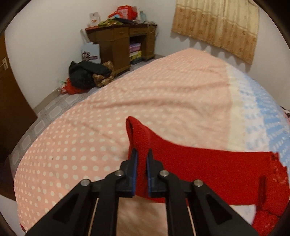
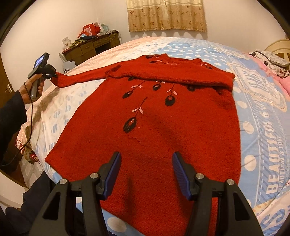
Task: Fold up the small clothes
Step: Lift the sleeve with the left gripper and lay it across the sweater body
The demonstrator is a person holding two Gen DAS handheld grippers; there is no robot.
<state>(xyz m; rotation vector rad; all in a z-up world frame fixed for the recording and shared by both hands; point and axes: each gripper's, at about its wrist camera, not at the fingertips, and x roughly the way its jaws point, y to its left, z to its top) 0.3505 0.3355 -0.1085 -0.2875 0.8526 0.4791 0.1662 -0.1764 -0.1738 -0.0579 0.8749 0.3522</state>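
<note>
Meanwhile the left gripper [image 1: 141,154] pinches the red sweater's [image 2: 154,130] sleeve cuff [image 1: 135,130]; right gripper [image 2: 146,163] hovers half-open above its hem.

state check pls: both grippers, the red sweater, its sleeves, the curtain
left gripper: shut on the sleeve cuff.
right gripper: open, empty, above the sweater's hem.
red sweater: flat on the bed, front up.
left-side sleeve: stretched out sideways, cuff lifted off the bed.
other sleeve: folded across the chest.
curtain: drawn closed.
</note>
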